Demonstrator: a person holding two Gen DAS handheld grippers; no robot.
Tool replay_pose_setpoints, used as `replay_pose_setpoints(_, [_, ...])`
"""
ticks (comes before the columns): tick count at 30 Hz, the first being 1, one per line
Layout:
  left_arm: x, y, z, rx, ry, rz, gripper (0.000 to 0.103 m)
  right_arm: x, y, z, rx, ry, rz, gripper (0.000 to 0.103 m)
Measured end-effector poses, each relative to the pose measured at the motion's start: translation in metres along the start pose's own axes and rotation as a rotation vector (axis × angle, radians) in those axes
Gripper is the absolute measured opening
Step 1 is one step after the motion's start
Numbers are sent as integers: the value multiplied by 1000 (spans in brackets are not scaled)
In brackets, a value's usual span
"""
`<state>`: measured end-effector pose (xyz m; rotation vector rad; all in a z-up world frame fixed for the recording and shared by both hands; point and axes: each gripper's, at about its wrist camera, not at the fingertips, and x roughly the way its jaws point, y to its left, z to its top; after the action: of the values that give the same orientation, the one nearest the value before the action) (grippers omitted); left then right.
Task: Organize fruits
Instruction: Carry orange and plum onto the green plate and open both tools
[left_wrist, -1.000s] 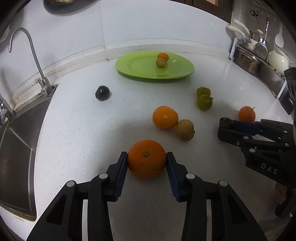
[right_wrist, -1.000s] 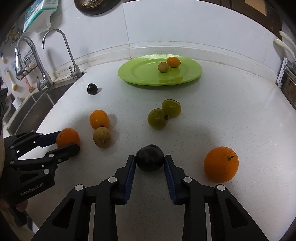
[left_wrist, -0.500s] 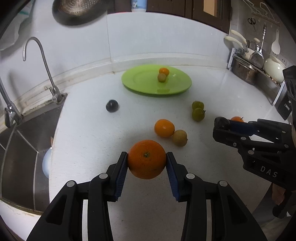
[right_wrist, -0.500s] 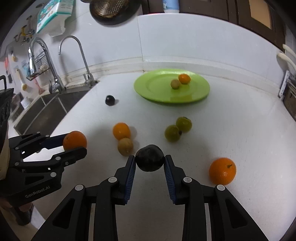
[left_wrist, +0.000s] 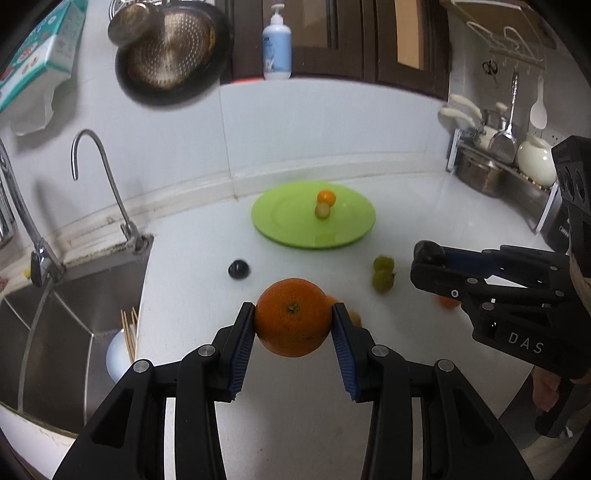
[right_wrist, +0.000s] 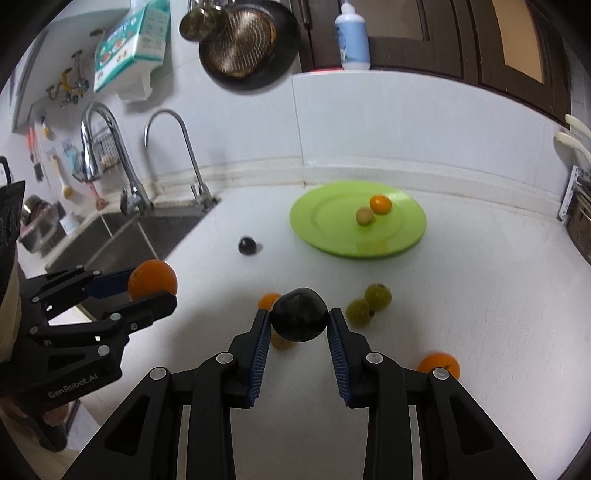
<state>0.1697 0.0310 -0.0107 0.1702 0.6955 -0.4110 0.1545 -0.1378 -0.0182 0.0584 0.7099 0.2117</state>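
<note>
Far left — steel sink (left_wrist: 74, 314) with two taps at its back edge, sunk into the white counter (right_wrist: 480, 295). Left gripper (left_wrist: 293, 319) holds a large orange (left_wrist: 293, 317) between its blue pads, clamped on both sides and lifted clear of the counter; the right wrist view shows the same orange off to the left, near the sink's corner. A small dark fruit (left_wrist: 238, 268) lies alone on the counter between sink and plate. Centre — right gripper (right_wrist: 299, 319) grips a dark round fruit (right_wrist: 299, 314), pads pressed on either side, raised above the counter. Below and behind it, partly hidden, a small orange (right_wrist: 267, 300) and a brownish fruit. Two green fruits (right_wrist: 369, 302) sit touching just right of that. Green plate (right_wrist: 332, 236) rests near the back wall, carrying a small orange fruit (right_wrist: 380, 204) and a tan one (right_wrist: 364, 216), touching. Another orange (right_wrist: 437, 363) lies lower right, behind the right gripper's finger
</note>
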Motion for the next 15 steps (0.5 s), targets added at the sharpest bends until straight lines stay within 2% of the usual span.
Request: replay_pose_setpoints(15, [15,-3,47,46,-57,-34,41,-6,-12,45,-29,-93,-13,33])
